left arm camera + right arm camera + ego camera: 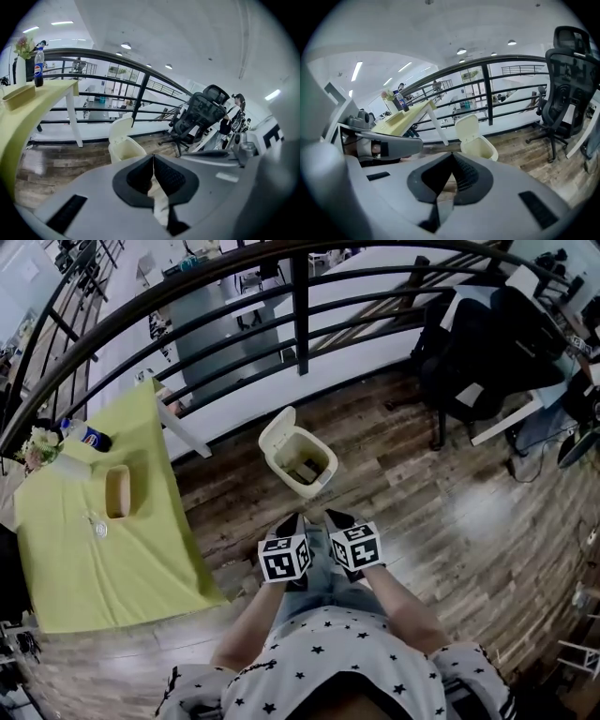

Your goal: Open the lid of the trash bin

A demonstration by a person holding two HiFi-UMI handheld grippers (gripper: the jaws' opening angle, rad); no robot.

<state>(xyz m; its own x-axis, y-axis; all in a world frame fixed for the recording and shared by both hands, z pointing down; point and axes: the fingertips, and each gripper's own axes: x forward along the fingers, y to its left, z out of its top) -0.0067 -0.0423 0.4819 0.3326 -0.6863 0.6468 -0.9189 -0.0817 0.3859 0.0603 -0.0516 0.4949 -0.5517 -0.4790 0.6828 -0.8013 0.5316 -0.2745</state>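
A small cream trash bin (309,465) stands on the wood floor in front of me, its lid (278,430) raised upright at the back and the inside showing. My left gripper (292,520) and right gripper (334,516) are held side by side close to my body, short of the bin and not touching it. In the left gripper view the bin (125,146) is beyond the left gripper (153,157), whose jaws are shut on nothing. The right gripper view shows the bin (480,146) past the right gripper (452,155), jaws also shut and empty.
A yellow-green table (94,549) stands at the left with a wooden tray (117,491), a bottle (89,435) and flowers (41,444). A black railing (300,315) runs behind the bin. A black office chair (478,357) is at the right.
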